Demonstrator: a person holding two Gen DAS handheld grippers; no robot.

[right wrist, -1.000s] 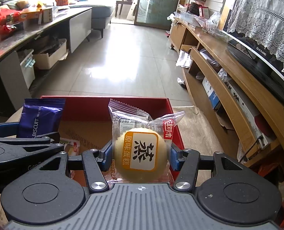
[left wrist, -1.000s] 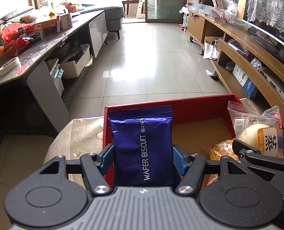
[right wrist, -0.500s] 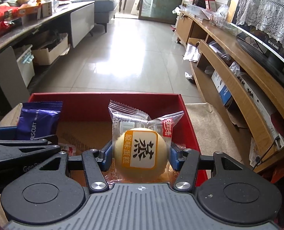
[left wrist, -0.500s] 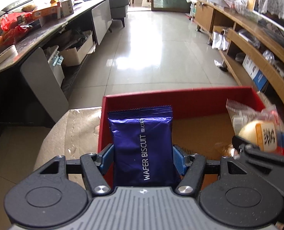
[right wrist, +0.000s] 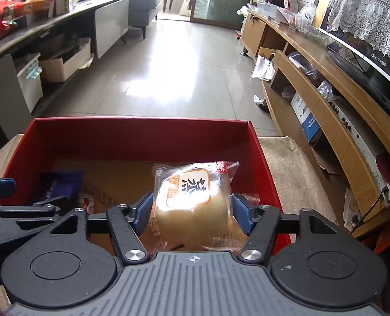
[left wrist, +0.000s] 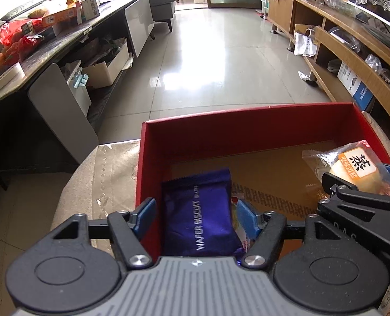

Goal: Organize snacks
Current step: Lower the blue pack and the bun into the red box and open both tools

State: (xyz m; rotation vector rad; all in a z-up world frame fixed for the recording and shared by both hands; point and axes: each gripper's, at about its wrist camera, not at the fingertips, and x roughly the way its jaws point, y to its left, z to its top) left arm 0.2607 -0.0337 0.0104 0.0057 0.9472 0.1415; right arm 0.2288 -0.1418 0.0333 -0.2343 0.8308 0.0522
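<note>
Nearest me, my left gripper [left wrist: 195, 217] stands released, its blue pads clear of the glossy purple wafer packet [left wrist: 199, 214] lying flat in the red box's [left wrist: 247, 134] left near corner. My right gripper [right wrist: 192, 212] looks barely parted around the clear-wrapped steamed cake [right wrist: 192, 205], a soft pale dome under crinkled film, low over the box's right side; I cannot tell whether the pads still pinch it. To finish well, I judge: spread fully, then withdraw straight up without snagging the wrapper. Beyond, brown cardboard floor and matte red walls.
</note>
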